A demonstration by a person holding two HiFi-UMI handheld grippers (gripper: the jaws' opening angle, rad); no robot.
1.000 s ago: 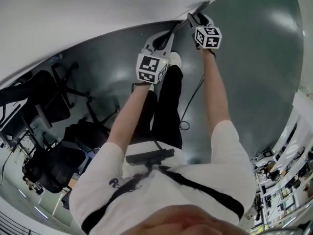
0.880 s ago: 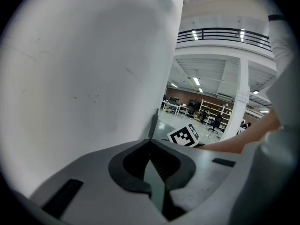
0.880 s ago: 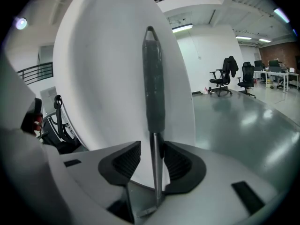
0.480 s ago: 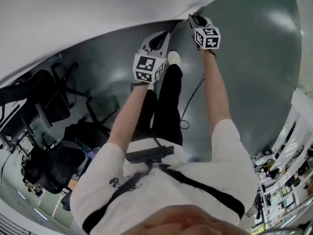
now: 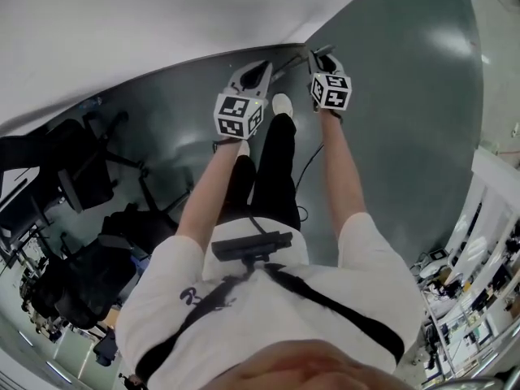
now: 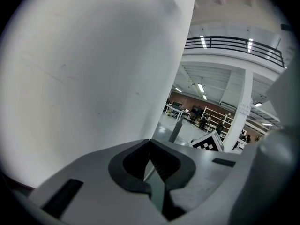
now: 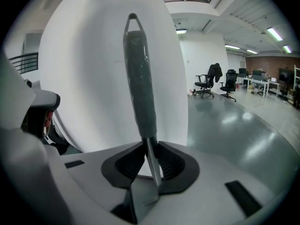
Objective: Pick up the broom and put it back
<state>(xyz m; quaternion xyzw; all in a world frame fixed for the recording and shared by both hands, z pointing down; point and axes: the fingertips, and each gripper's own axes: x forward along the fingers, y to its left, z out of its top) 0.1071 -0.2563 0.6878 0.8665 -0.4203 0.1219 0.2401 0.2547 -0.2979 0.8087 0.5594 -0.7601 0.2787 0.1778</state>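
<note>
The broom's thin metal handle [image 5: 289, 63] runs from my left gripper [image 5: 260, 71] to my right gripper [image 5: 318, 55], close to the foot of the white wall [image 5: 162, 31]. In the right gripper view the broom's dark grey grip end [image 7: 139, 88] rises from the jaws of the right gripper [image 7: 149, 146], which is shut on the pole just below that grip. In the left gripper view the bare pole [image 6: 157, 186] passes between the jaws of the left gripper [image 6: 150, 146], shut on it. The broom's head is hidden.
The person's legs and white shoe [image 5: 282, 104] stand on the grey floor below the grippers. A black cable [image 5: 313, 165] lies beside them. Black office chairs [image 5: 89, 177] crowd the left; more chairs [image 7: 211, 84] stand further off. Shelves [image 5: 487, 283] line the right edge.
Both grippers have risen with the broom handle and shifted slightly left in the head view, staying near the wall.
</note>
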